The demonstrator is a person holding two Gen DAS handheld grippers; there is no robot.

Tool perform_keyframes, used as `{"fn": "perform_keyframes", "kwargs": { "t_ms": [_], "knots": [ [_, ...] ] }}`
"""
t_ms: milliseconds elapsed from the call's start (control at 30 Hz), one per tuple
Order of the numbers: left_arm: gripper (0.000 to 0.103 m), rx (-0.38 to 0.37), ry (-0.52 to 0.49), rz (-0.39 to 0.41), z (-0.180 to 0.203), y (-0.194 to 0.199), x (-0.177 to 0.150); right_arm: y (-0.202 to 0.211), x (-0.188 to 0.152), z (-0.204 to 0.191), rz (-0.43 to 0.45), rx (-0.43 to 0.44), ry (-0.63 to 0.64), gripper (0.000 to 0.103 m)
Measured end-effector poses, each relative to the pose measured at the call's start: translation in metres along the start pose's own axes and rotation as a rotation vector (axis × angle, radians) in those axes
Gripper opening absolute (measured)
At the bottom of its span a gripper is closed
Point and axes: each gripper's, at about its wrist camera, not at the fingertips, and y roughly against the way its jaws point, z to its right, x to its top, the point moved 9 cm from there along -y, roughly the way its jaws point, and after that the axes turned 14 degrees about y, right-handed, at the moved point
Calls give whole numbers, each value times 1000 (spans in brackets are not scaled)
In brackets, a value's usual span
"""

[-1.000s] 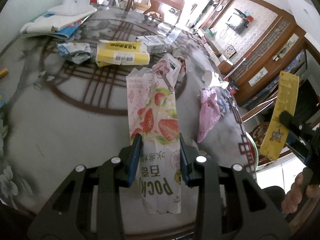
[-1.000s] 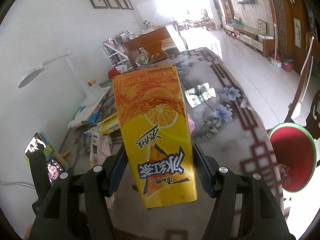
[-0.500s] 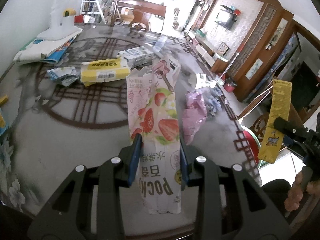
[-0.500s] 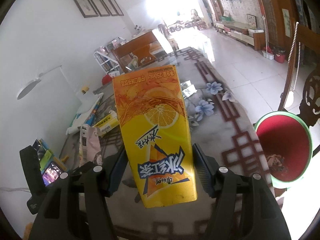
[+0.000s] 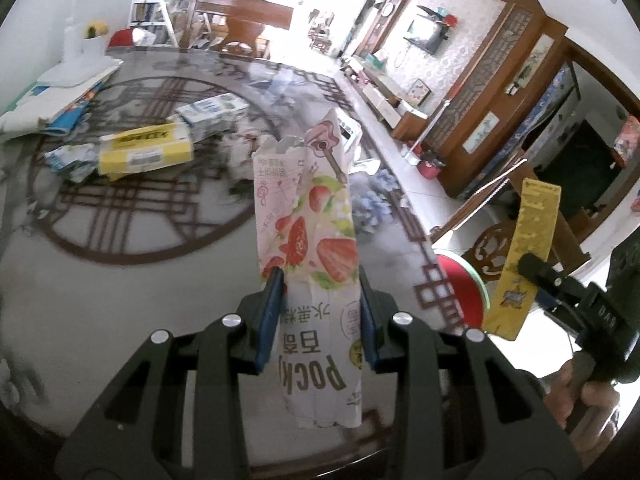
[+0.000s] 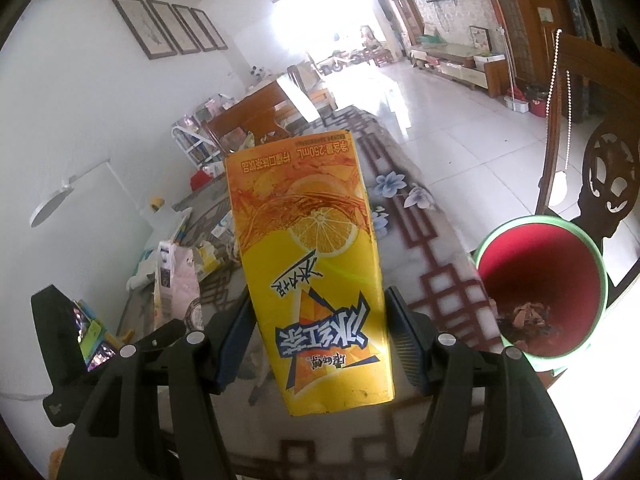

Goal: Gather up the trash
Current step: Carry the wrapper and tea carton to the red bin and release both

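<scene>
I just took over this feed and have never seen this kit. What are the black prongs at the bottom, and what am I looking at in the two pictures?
No robot here: a person carries a handheld two-finger gripper in each hand, with a fisheye camera looking along the fingers. The left gripper is shut on a torn strawberry Pocky box. The right gripper is shut on a yellow lemon tea carton. On the patterned table lie a yellow box, a white and blue carton and crumpled wrappers. Beside the table stands a red bin with a green rim, some scraps inside.
</scene>
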Motion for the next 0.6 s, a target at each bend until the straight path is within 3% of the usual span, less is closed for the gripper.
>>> {"fn": "perform_keyframes", "kwargs": {
  "t_ms": [600],
  "knots": [
    [33, -95, -76, -39, 86, -28, -11, 35, 0, 56, 34, -62, -76, 62]
  ]
}}
